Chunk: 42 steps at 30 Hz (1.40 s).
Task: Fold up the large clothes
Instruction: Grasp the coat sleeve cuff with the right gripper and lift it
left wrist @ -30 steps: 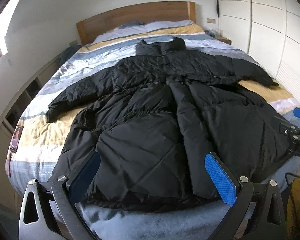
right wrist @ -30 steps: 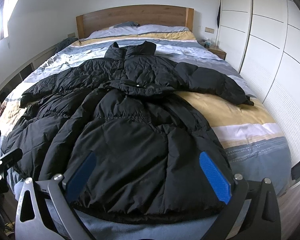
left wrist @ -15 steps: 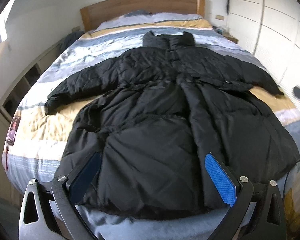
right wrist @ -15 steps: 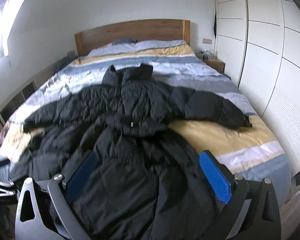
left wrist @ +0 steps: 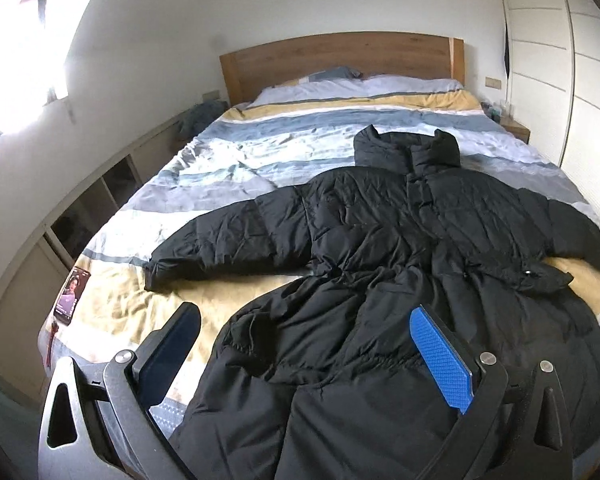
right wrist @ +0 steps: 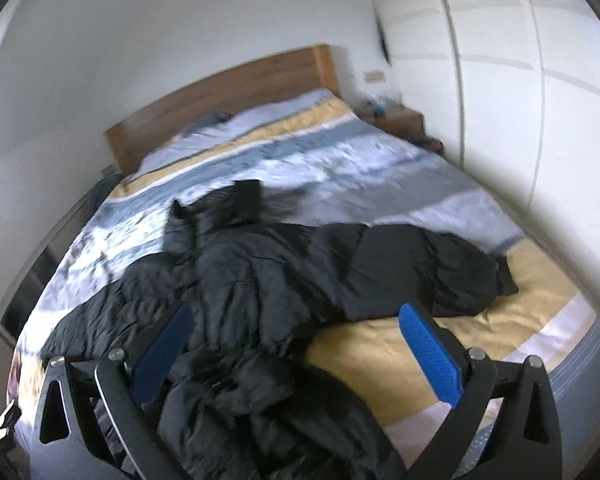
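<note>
A long black puffer coat lies flat, front up, on the bed, collar toward the headboard and both sleeves spread out. My left gripper is open and empty above the coat's lower left part. The coat also shows in the blurred right wrist view. My right gripper is open and empty over the coat's right side, near its right sleeve.
The bed has a striped blue, white and yellow cover and a wooden headboard. A phone lies at the bed's left edge. Low shelves run along the left wall. White wardrobe doors stand close on the right, with a nightstand beside them.
Both grippers have moved forward over the bed and lifted their view toward the headboard. The right wrist view has swung right and is blurred. The coat lies as before.
</note>
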Each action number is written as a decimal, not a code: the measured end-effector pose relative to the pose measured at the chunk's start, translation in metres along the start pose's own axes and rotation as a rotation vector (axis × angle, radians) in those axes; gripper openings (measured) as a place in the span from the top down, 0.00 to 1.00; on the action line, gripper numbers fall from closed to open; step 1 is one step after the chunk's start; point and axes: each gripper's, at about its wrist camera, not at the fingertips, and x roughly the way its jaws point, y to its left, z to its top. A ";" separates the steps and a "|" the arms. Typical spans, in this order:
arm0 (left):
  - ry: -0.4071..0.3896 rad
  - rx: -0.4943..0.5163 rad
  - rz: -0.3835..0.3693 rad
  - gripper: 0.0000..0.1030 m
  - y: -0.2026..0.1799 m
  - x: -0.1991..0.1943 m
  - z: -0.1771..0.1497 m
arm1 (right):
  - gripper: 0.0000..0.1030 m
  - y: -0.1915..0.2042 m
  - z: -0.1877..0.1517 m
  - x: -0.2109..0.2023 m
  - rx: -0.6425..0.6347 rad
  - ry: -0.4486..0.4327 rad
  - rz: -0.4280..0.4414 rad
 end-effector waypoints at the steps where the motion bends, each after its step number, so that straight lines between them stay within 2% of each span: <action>1: 0.004 0.016 0.009 0.00 -0.002 0.005 0.000 | 0.00 -0.013 0.001 0.016 0.029 0.018 -0.013; 7: 0.027 0.054 0.020 0.00 -0.015 0.020 0.000 | 0.00 -0.085 -0.011 0.089 0.175 0.107 -0.092; 13: 0.098 -0.024 0.018 0.00 -0.007 0.046 -0.001 | 0.00 -0.156 -0.031 0.140 0.316 0.173 -0.142; 19: 0.163 -0.067 0.005 0.01 -0.005 0.071 -0.008 | 0.00 -0.204 -0.040 0.170 0.459 0.195 -0.110; 22: 0.173 -0.070 0.023 0.01 -0.007 0.082 -0.008 | 0.00 -0.220 -0.043 0.183 0.531 0.196 -0.077; 24: 0.170 -0.066 0.043 0.01 -0.007 0.086 -0.007 | 0.00 -0.230 -0.046 0.189 0.584 0.185 -0.064; 31: 0.193 -0.085 0.042 0.01 -0.002 0.100 -0.008 | 0.02 -0.257 -0.045 0.198 0.732 0.106 -0.023; 33: 0.203 -0.088 0.034 0.01 0.000 0.105 -0.010 | 0.12 -0.261 -0.040 0.200 0.737 0.092 -0.028; 35: 0.206 -0.081 0.029 0.01 -0.002 0.107 -0.011 | 0.34 -0.266 -0.038 0.202 0.743 0.086 -0.036; 36: 0.206 -0.077 0.026 0.01 -0.003 0.108 -0.012 | 0.39 -0.268 -0.037 0.202 0.749 0.083 -0.036; 38: 0.204 -0.075 0.017 0.01 -0.004 0.109 -0.012 | 0.58 -0.271 -0.035 0.202 0.762 0.067 -0.029; 41: 0.192 -0.083 0.012 0.01 -0.004 0.108 -0.012 | 0.74 -0.270 -0.030 0.195 0.749 0.030 -0.018; 42: 0.188 -0.085 0.014 0.01 -0.003 0.107 -0.012 | 0.76 -0.268 -0.028 0.194 0.737 0.023 -0.016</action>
